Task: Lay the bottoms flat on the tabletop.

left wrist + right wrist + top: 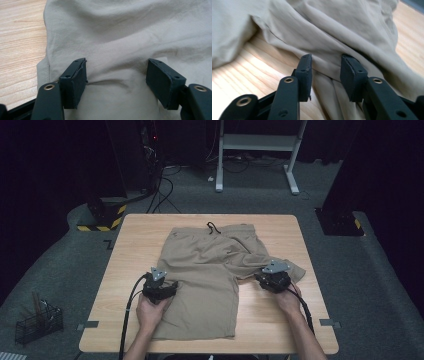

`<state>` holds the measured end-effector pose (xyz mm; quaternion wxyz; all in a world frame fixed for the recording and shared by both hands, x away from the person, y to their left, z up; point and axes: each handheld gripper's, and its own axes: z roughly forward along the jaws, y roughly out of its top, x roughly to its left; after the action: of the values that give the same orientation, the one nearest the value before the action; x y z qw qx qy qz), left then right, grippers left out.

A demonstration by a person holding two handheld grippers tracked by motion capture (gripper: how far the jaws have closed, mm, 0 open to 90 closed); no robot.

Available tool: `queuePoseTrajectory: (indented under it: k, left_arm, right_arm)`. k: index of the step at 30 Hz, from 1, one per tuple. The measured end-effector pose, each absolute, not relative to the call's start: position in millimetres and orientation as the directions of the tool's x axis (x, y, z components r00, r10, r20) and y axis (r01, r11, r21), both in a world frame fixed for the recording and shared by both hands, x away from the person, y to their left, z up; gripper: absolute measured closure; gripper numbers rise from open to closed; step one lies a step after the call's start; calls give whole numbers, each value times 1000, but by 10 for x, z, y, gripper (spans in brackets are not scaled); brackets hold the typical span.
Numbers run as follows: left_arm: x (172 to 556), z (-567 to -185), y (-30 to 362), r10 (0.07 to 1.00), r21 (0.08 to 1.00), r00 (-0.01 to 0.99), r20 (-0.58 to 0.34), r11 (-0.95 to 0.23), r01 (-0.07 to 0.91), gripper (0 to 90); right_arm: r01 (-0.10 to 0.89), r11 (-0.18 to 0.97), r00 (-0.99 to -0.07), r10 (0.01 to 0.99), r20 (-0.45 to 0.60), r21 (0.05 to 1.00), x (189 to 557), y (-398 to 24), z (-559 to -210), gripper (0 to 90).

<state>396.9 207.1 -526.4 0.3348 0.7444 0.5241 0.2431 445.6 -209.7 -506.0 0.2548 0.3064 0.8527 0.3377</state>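
Note:
A pair of khaki shorts (210, 265) lies flat on the wooden table (135, 245), waistband and black drawstring at the far side. One leg reaches toward the front edge; the other lies bunched and folded to the right. My left gripper (169, 288) rests on the left side of the near leg. Its jaws stand wide apart on the cloth (125, 37), open (116, 80), with a low bulge of fabric between the pads. My right gripper (264, 280) sits at the folded right leg, open (325, 75), a ridge of fabric (337, 32) lying loose between its pads.
Bare wood shows to the left and right of the shorts and along the front edge. On the floor are a black wire basket (37, 322) at the left, a striped stand base (100, 217), cables and a white desk frame (260, 150) behind.

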Motion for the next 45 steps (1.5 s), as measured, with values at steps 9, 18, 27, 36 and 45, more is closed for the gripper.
queuePoseTrajectory:
  k: [9,18,27,36,45]
  left_arm:
    - [3968,-5264,2071,943,753,332,11,-227,618,329]
    - [3968,-5263,2072,943,753,331,11,-226,618,329]
    - [3969,-5263,2071,943,753,332,13,-228,618,329]
    - [3953,-5265,2065,947,754,321,11,-219,619,330]
    - [3940,-5243,2185,953,746,300,25,-218,629,410]
  right_arm:
    - [442,552,-714,694,-96,708,4644,-2120,-5139,796]
    - [474,521,-704,708,-49,710,4318,-2017,-4977,894]
    - [439,570,-756,652,-57,694,3585,-1567,-4745,882]
    - [543,514,-744,662,96,664,3688,-1635,-4812,839]
    - [528,512,-742,667,74,677,3641,-1716,-4971,815]
